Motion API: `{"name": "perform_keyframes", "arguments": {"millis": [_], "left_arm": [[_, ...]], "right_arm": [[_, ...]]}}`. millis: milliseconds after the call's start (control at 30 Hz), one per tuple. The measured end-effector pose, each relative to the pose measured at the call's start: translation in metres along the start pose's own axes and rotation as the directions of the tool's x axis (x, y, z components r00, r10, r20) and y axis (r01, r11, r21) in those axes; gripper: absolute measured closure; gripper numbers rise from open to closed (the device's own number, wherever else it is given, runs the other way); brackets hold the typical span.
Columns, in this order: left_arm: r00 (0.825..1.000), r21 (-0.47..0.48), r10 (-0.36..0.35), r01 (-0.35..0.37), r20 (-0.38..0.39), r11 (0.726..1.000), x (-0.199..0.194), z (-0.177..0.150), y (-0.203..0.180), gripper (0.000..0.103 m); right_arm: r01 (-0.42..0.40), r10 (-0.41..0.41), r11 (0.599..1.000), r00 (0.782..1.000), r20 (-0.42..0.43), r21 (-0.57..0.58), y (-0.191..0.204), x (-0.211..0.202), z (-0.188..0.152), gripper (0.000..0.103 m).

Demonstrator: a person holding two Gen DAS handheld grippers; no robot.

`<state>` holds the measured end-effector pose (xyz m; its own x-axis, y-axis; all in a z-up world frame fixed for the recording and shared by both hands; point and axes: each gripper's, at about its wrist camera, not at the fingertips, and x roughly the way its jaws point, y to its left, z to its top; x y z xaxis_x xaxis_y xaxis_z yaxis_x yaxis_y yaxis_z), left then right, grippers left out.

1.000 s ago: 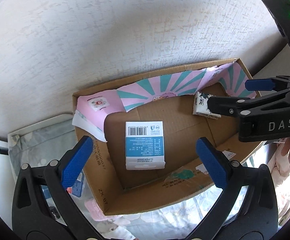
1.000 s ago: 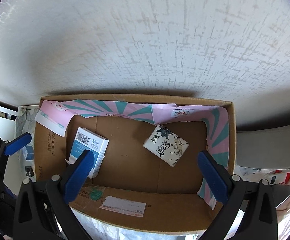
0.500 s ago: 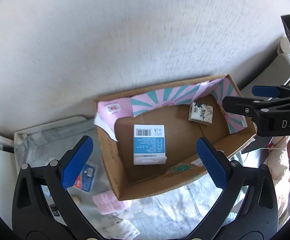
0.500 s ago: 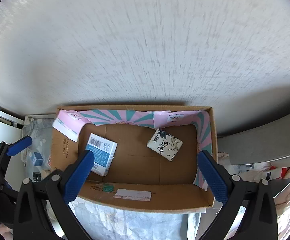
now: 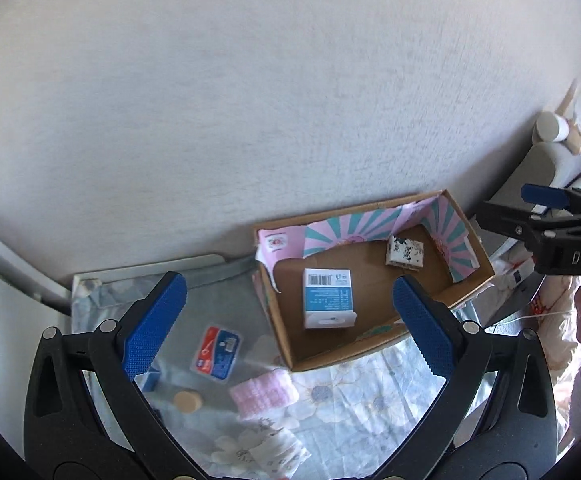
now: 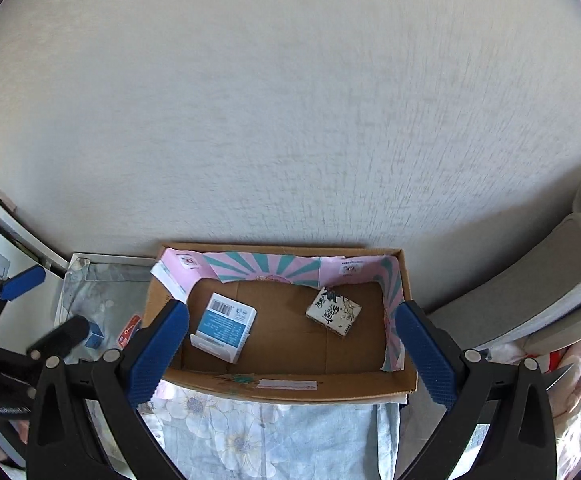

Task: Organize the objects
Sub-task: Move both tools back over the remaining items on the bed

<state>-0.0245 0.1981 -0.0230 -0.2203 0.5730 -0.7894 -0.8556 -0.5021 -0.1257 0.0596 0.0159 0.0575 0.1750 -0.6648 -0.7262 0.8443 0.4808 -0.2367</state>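
L gripper (image 5: 290, 320): jaws wide open, empty, above floral cloth (image 5: 354, 396). R gripper (image 6: 290, 354): jaws wide open, empty, over carton (image 6: 286, 384). Carton sits at cloth's far edge, against wall. Inside: blue box (image 6: 226, 326) lies flat at left end, tissue pack (image 6: 333, 312) near far right corner, well apart. On cloth left of carton: blue-red packet (image 5: 215, 354), pink roll (image 5: 264, 392), tan cap (image 5: 187, 401).
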Motion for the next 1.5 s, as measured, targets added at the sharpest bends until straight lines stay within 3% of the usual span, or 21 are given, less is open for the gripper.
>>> {"name": "perform_keyframes", "arguments": {"millis": [133,267,533,1100,1500], "left_arm": [[1.000,-0.028,-0.007,0.007,0.027,1.000,-0.021,-0.007,0.017,0.000],[0.998,-0.061,-0.008,0.011,0.055,0.998,-0.040,-0.021,0.034,0.000],[0.994,-0.089,0.055,-0.047,0.092,0.995,-0.063,-0.058,0.069,0.000],[0.991,-0.181,0.097,-0.079,0.090,0.980,-0.090,-0.147,0.136,0.000],[0.987,-0.255,0.143,-0.120,0.076,0.959,-0.083,-0.213,0.176,0.000]], "right_arm": [[0.051,-0.048,0.998,0.996,0.069,-0.039,0.020,-0.021,-0.014,0.000],[0.015,-0.011,0.999,0.993,0.115,-0.030,0.035,-0.037,-0.028,0.000],[-0.022,0.027,0.999,0.983,0.181,-0.030,0.072,-0.059,-0.059,0.000],[-0.091,0.108,0.991,0.975,0.193,-0.094,0.154,-0.058,-0.119,0.000],[-0.156,0.178,0.979,0.969,0.169,-0.134,0.191,-0.028,-0.158,0.000]]}}
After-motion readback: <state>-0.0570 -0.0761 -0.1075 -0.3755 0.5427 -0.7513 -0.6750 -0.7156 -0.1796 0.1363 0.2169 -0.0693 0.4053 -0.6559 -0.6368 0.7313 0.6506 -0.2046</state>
